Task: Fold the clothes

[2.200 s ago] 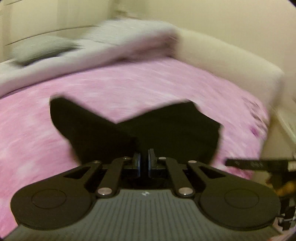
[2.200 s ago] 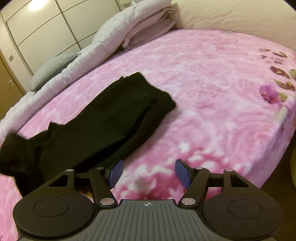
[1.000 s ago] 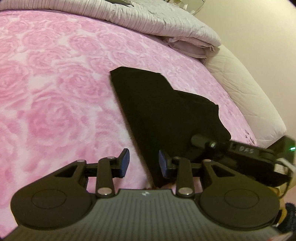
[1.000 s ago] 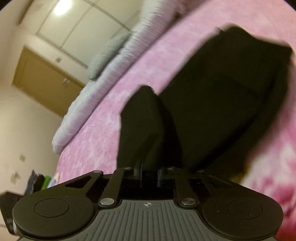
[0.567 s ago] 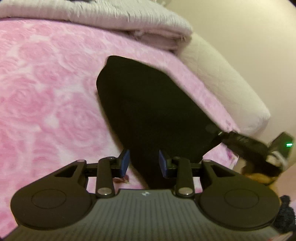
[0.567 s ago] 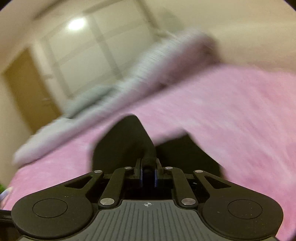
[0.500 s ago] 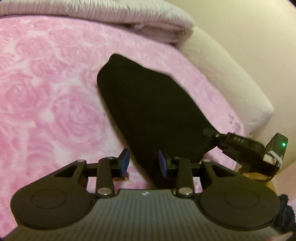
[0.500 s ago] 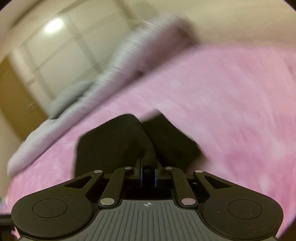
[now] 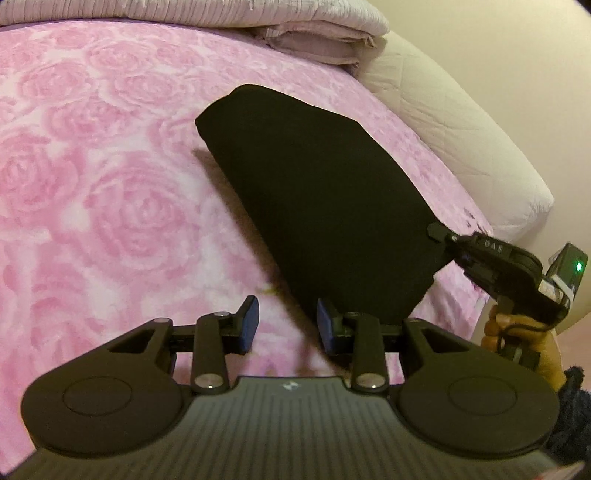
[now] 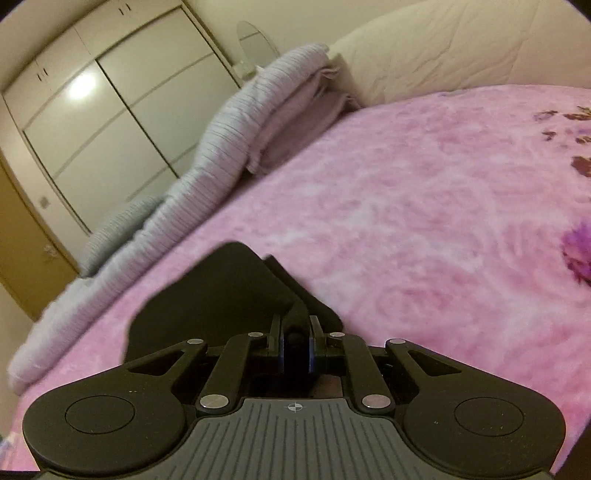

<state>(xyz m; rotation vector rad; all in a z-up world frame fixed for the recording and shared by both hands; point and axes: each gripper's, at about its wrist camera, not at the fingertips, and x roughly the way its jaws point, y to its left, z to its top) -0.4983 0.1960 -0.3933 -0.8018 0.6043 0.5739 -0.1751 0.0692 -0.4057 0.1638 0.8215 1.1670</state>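
Note:
A black garment [image 9: 317, 206] lies folded into a long slab on the pink rose-patterned bedspread [image 9: 92, 192]. My left gripper [image 9: 286, 326] stands open at the garment's near end, its right pad against the cloth's edge and nothing pinched between the pads. In the left wrist view my right gripper [image 9: 437, 232] reaches in from the right and is shut on the garment's right corner. The right wrist view shows that gripper [image 10: 297, 345] with its pads closed on a fold of the black garment [image 10: 229, 295], which spreads out ahead and to the left.
A folded grey and mauve quilt [image 9: 295, 22] lies along the far side of the bed, with a cream padded headboard [image 9: 461, 125] to the right. White wardrobe doors [image 10: 110, 122] stand beyond the bed. A person's hand [image 9: 524, 339] holds the right gripper's handle at the bed's edge.
My right gripper has swung the garment's end across, so the cloth now lies as a neater doubled slab. My left gripper let go earlier and has shifted toward the garment's near end.

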